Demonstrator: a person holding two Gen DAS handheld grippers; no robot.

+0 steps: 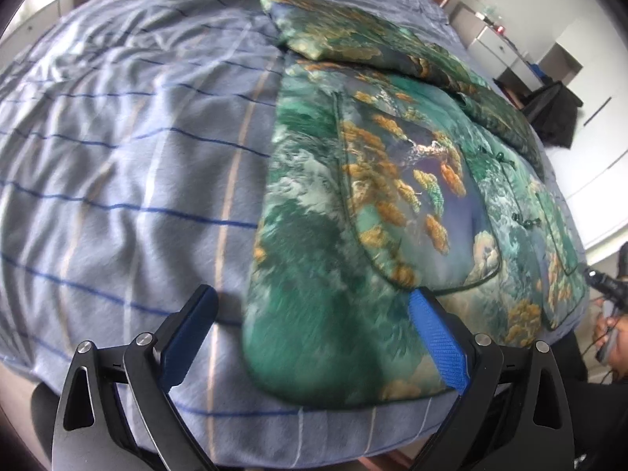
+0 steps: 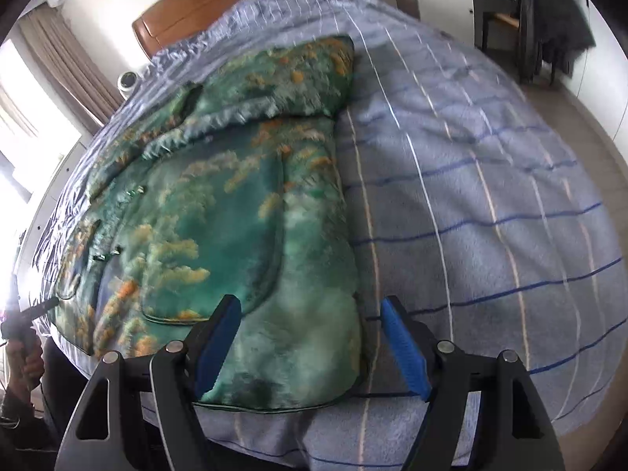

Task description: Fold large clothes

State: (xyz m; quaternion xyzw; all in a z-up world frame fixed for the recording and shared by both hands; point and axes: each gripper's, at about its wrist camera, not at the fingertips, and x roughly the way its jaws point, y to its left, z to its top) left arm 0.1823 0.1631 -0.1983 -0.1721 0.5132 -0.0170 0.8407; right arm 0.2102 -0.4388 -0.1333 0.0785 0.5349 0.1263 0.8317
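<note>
A large padded jacket (image 1: 353, 216) with a green, orange and blue landscape print lies flat on the bed, sleeves folded across its upper part. My left gripper (image 1: 314, 337) is open just above the jacket's near left hem corner, jaws wide apart. In the right wrist view the same jacket (image 2: 219, 212) lies to the left. My right gripper (image 2: 310, 337) is open over the jacket's near right hem corner. Neither gripper holds cloth.
The bed is covered by a light blue sheet with dark blue and cream stripes (image 1: 129, 180) (image 2: 490, 196). A wooden headboard (image 2: 219, 4) is at the far end. A dark garment hangs on a chair (image 2: 549, 19) near white cabinets. A person's hand holds a device (image 1: 612, 325) at the bedside.
</note>
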